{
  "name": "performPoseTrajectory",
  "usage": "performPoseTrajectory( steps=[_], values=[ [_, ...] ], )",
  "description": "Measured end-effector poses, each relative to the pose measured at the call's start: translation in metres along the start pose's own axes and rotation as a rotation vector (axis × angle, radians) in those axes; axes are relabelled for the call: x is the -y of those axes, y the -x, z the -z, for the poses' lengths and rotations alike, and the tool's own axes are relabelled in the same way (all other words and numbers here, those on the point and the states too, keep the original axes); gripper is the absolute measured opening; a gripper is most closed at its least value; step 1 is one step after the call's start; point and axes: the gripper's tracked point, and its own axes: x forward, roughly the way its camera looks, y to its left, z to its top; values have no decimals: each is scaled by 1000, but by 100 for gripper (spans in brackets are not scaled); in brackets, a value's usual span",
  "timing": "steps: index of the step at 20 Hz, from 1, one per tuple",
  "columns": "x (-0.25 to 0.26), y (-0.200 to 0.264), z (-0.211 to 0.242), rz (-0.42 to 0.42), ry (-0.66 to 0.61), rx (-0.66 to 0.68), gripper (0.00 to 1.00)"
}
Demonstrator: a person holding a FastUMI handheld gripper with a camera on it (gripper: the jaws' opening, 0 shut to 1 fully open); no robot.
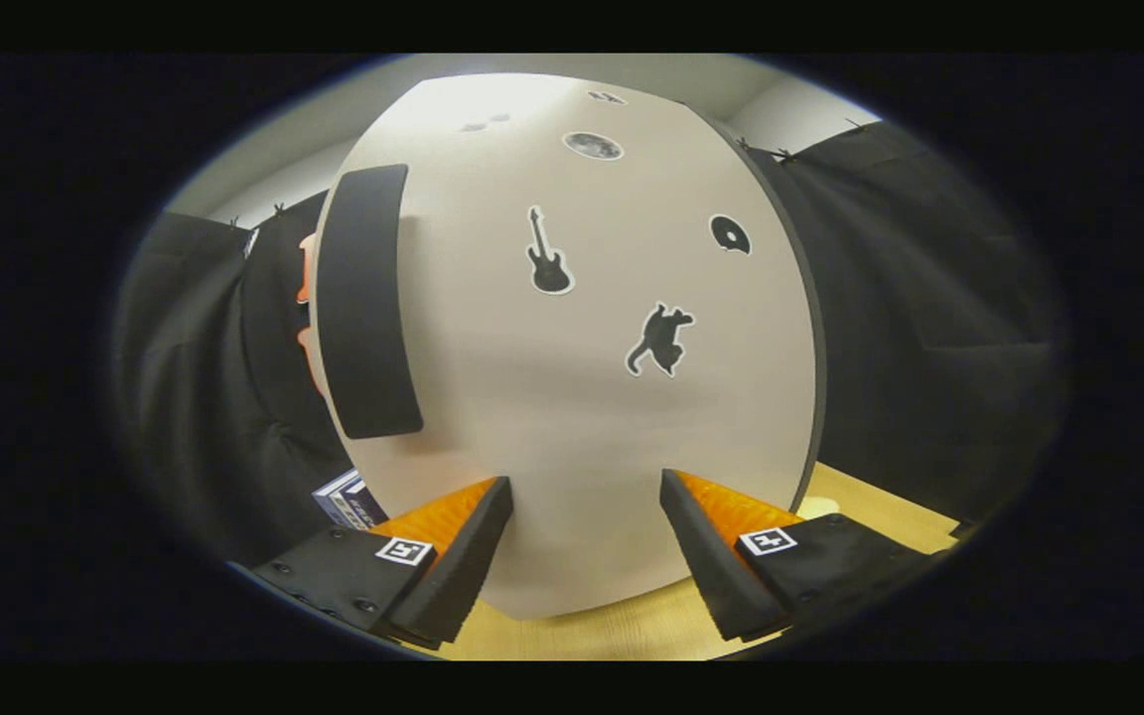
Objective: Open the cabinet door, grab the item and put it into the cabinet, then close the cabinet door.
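One gripper (587, 516), fingers wide apart & holding nothing, faces cabinet door (572, 397) dead ahead; its upright black handle (365, 303) lies up-left of fingers, long axis vertical.

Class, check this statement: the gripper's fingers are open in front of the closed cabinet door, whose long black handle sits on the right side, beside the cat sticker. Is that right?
Not quite. In the gripper view the black handle runs down the left side of the cabinet door, away from the cat sticker. The gripper is indeed open in front of the closed door.
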Motion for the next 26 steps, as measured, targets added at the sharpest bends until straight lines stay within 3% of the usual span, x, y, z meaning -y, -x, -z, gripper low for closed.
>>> performPoseTrajectory(
  steps=[9, 18, 26],
  values=[
    [-9, 7, -1, 19, 53, -41, 97],
    [39, 126, -86, 104, 49, 39, 96],
    [68, 208, -136, 170, 59, 127, 96]
  ],
)
